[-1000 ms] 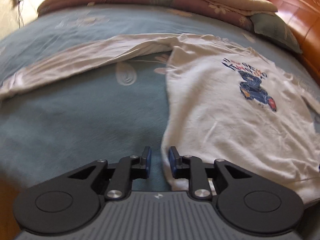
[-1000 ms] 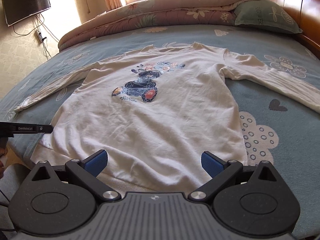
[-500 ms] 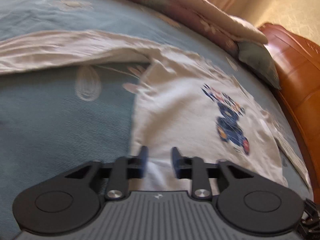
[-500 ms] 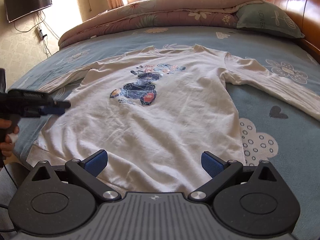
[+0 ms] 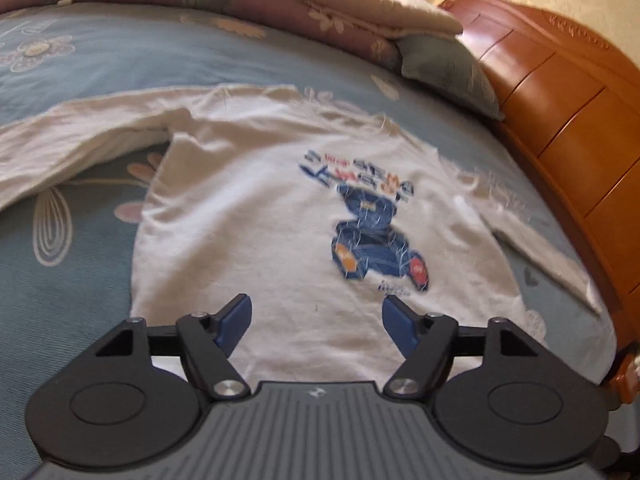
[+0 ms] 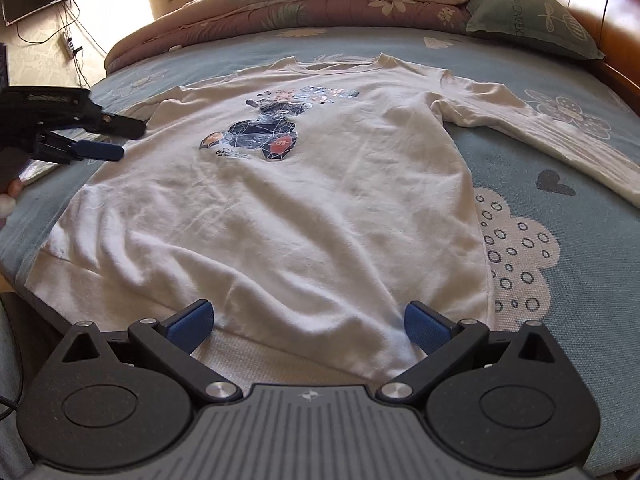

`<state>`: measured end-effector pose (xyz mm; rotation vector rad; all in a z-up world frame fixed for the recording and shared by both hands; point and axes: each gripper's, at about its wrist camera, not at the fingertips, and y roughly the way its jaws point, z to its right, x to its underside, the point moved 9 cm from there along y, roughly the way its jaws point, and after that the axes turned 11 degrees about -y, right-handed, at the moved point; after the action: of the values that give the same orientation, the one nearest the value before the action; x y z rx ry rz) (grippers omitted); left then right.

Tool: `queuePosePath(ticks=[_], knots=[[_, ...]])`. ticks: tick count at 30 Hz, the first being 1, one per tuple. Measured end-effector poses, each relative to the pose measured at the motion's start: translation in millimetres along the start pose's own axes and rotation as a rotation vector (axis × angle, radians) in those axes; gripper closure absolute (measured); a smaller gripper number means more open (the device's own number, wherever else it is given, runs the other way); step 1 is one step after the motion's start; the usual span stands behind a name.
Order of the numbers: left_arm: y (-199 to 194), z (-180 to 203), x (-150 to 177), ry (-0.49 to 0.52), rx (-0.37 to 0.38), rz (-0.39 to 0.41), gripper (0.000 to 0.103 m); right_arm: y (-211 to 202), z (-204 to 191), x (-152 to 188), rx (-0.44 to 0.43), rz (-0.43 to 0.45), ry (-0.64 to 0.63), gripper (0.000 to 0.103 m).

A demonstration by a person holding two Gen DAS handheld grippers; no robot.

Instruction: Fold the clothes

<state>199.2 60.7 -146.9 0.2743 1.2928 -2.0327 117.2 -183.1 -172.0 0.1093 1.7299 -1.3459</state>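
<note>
Blue pads on your left gripper (image 5: pixel 316 322) are spreading apart with nothing between them, over the cream sweatshirt (image 5: pixel 256 232) near its 9 o'clock edge. Your right gripper (image 6: pixel 307 326) stands wide and empty above the hem at 6 o'clock. The sweatshirt lies flat, print up, on the blue bedspread (image 6: pixel 568 280), sleeves toward 9 and 3 o'clock.

The bed (image 6: pixel 560 280) wears a blue-grey cover patterned with pale flowers, a bubbly cloud and a small dark heart. A cream long-sleeved sweatshirt (image 6: pixel 300 220) lies spread flat on it, print side up, sleeves stretched out to either side. At the far end a folded floral quilt (image 6: pixel 320 4) runs across the bed, with a green pillow (image 6: pixel 532 20) beside the wooden headboard (image 5: pixel 560 100).
</note>
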Motion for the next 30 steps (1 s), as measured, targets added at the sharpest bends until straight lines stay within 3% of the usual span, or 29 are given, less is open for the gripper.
queuePosePath(ticks=[4,8,10,15,18,22,30], knots=[[0,-16,9,-0.035,0.03,0.005,0.024,1,-1,0,0.015,0.002,-0.021,0.0],[-11,-19,4,-0.074,0.027,-0.002,0.022,-7,8,-8,-0.087,-0.031,0.04,0.0],[-13,-11,-1,-0.05,0.033,0.002,0.021,-18,24,-22,-0.145,0.019,0.13,0.0],[3,14,-8,0.011,0.067,-0.02,0.017,-28,84,-62,-0.159,0.162,0.316,0.0],[18,20,-9,0.022,0.052,-0.034,0.017,-9,121,-82,-0.211,0.214,0.43,0.0],[26,20,-7,0.006,0.06,-0.04,0.017,35,159,-97,-0.306,0.203,0.589,0.0],[29,16,-12,-0.014,0.087,-0.04,0.015,92,186,-109,-0.373,0.196,0.739,0.011]])
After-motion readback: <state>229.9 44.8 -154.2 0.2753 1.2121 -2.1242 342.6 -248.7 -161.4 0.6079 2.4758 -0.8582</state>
